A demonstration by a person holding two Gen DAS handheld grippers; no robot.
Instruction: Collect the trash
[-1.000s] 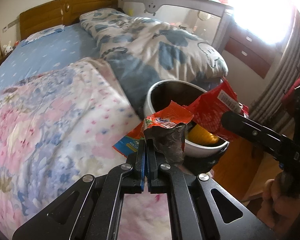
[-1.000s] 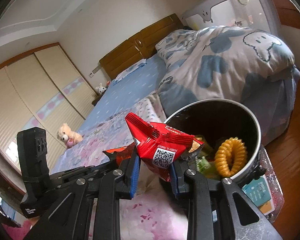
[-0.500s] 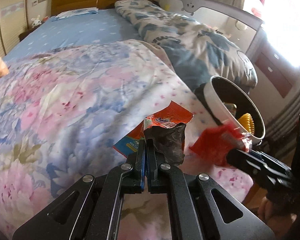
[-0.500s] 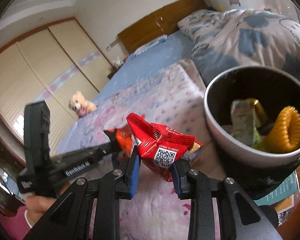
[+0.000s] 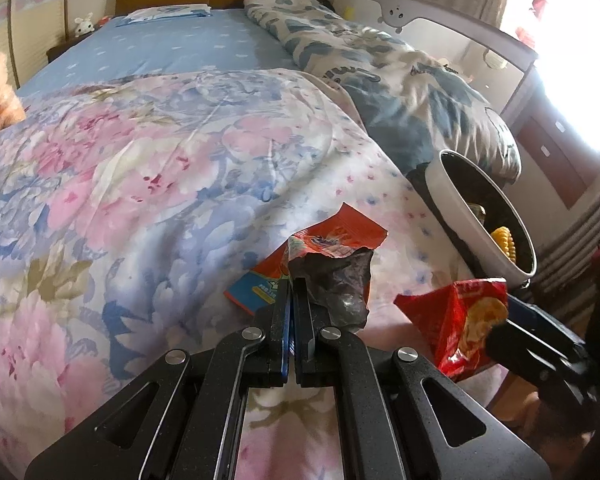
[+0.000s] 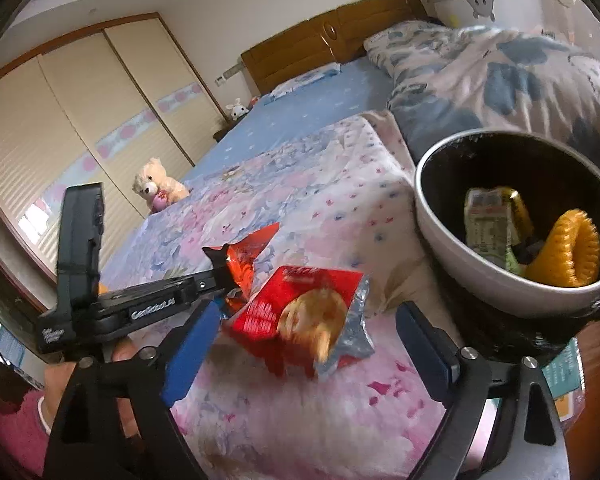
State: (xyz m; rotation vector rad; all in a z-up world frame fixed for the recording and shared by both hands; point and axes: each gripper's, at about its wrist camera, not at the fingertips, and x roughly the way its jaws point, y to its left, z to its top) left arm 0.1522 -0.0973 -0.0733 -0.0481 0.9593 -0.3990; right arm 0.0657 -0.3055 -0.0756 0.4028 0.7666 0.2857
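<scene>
Left wrist view: the left gripper [image 5: 291, 292] has its fingers pressed together on an orange snack wrapper [image 5: 332, 256], torn open with its silvery dark lining showing, held just above a floral quilt [image 5: 140, 184]. Off to its right, a red snack bag [image 5: 456, 320] sits by the tip of the right gripper, and beyond that a white bin [image 5: 460, 204] with a black liner leans at the bed's edge.

Right wrist view: the right gripper [image 6: 304, 332] has its blue-padded fingers [image 6: 188, 344] spread wide, and the red snack bag [image 6: 300, 312] lies between them, touching neither pad (it is blurred, and whether it rests on the quilt cannot be told). To the left the other gripper holds its orange wrapper [image 6: 248, 256]. To the right, the bin [image 6: 440, 236] holds a green carton [image 6: 488, 220] and a yellow ridged ring [image 6: 568, 252]. Farther back, a teddy bear [image 6: 156, 188] sits on the bed.
</scene>
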